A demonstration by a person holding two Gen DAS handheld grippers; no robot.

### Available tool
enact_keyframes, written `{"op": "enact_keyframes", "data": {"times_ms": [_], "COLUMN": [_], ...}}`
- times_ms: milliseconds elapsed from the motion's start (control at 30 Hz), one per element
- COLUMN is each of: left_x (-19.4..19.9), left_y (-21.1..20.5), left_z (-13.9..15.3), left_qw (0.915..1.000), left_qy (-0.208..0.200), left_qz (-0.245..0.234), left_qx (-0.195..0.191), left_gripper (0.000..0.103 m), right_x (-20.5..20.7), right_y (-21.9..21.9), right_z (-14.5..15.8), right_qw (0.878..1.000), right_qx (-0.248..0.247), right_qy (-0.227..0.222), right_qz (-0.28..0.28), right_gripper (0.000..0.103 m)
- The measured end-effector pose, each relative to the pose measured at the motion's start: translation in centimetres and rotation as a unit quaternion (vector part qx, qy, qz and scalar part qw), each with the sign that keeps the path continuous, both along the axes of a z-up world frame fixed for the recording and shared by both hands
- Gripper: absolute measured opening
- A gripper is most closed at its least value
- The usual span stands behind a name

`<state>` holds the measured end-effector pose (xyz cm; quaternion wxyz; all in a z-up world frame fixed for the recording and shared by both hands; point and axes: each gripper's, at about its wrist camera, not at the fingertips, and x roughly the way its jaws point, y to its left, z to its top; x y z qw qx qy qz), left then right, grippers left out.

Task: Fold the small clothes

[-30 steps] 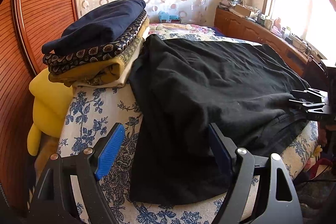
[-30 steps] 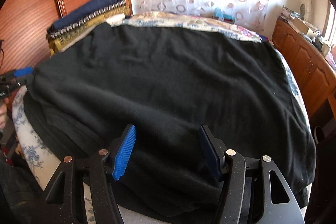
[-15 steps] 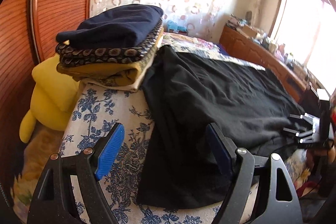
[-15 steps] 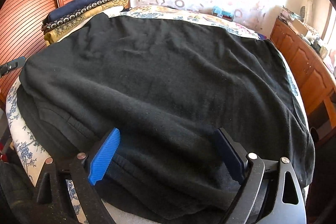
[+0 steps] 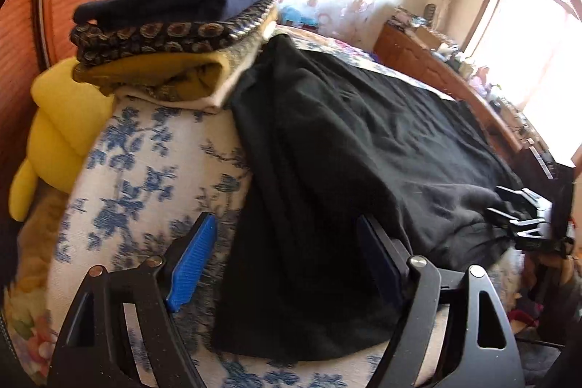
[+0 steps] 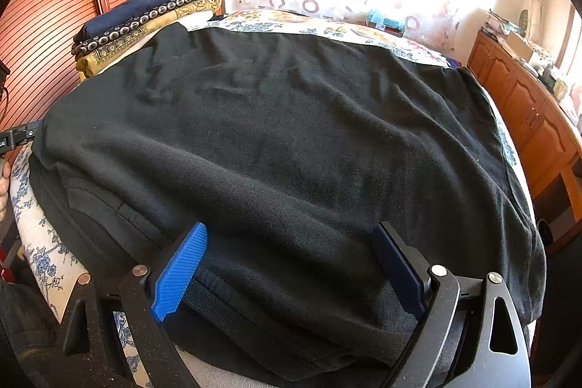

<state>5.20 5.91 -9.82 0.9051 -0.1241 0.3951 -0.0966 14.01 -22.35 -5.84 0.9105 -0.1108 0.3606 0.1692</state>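
Observation:
A large black garment lies spread over the blue-floral bed cover; it fills the right wrist view. My left gripper is open, low over the garment's left edge, its jaws straddling the hem. My right gripper is open, its jaws wide over the garment's ribbed hem at the near edge. The right gripper also shows at the right of the left wrist view. The left gripper's tip shows at the left edge of the right wrist view.
A stack of folded clothes, navy on top, sits at the bed's far left, also in the right wrist view. A yellow plush lies beside a red-brown slatted wardrobe. A wooden cabinet stands right.
The left gripper has shifted left and nearer the bed, so the stack looks larger. The right gripper's jaws have opened wider and dropped lower over the hem.

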Motion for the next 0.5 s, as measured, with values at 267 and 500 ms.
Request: {"op": "enact_keyframes", "data": {"times_ms": [267,500], "left_x": [0.2,0.6], "left_y": [-0.6,1.1], "left_z": [0.0,-0.2], "left_qw": [0.9995,0.9937], "left_qy": [0.002,0.007], "left_qz": [-0.016,0.003], "left_qx": [-0.029,-0.112], "left_gripper": [0.069,0.071], "right_x": [-0.4,-0.3], "right_y": [0.0,-0.1], "right_z": [0.1,0.1], "right_qw": [1.000,1.000], "right_qx": [0.000,0.000], "right_qy": [-0.001,0.000], "right_qz": [0.000,0.001], "right_gripper": [0.093,0.093]}}
